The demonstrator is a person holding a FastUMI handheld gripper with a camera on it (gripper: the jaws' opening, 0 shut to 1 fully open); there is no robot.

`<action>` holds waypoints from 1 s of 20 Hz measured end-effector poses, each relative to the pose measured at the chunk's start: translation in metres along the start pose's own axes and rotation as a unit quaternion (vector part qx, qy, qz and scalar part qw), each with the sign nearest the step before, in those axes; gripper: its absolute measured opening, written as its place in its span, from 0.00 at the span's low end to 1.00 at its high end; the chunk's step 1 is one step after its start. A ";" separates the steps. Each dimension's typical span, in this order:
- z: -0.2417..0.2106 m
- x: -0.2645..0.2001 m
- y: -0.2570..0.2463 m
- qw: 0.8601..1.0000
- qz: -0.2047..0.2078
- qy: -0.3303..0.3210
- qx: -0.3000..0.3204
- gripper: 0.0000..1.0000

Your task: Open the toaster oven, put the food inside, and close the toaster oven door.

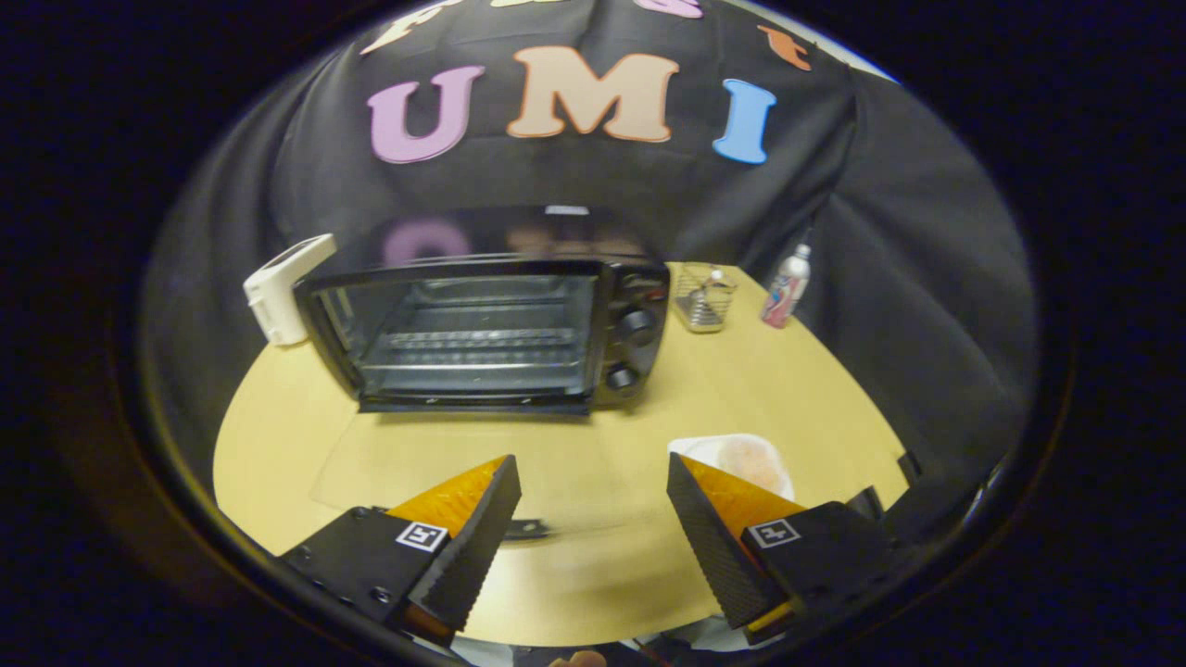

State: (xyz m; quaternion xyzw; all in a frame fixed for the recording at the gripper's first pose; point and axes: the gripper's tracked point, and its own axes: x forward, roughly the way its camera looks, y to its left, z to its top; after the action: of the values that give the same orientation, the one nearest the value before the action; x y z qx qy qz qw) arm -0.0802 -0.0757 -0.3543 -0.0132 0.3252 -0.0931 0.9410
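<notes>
The black two-finger gripper (pixel 593 482) is hovering over the yellow wooden desk (pixel 278 445), fingers wide apart and holding nothing. The black toaster oven (pixel 482 333) is standing open near the far edge. The pale food on a white plate (pixel 741 460) is lying just beside the right finger.

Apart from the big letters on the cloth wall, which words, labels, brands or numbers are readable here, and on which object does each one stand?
No text can be read.
Bottle: coloured label, too blurred.
Toaster oven: marks around its knobs, too small.
Gripper, fingers open with nothing between them: square black-and-white markers on both fingers, patterns without words.
</notes>
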 end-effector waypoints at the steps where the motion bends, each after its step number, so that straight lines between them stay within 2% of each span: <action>1: 0.000 0.009 -0.018 1.000 -0.017 0.007 0.004 1.00; 5: -0.019 0.044 -0.081 0.996 -0.071 0.047 0.022 1.00; 9: -0.054 0.078 -0.111 0.991 -0.091 0.094 0.044 1.00; 15: -0.086 0.106 -0.116 0.984 -0.092 0.146 0.049 1.00; 19: -0.094 0.112 -0.128 0.980 -0.110 0.160 0.048 1.00; 20: -0.096 0.113 -0.131 0.979 -0.113 0.164 0.049 0.92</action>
State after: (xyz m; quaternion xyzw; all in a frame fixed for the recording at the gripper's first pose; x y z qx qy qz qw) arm -0.0736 -0.2219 -0.4878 0.0121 0.4663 -0.2156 0.8578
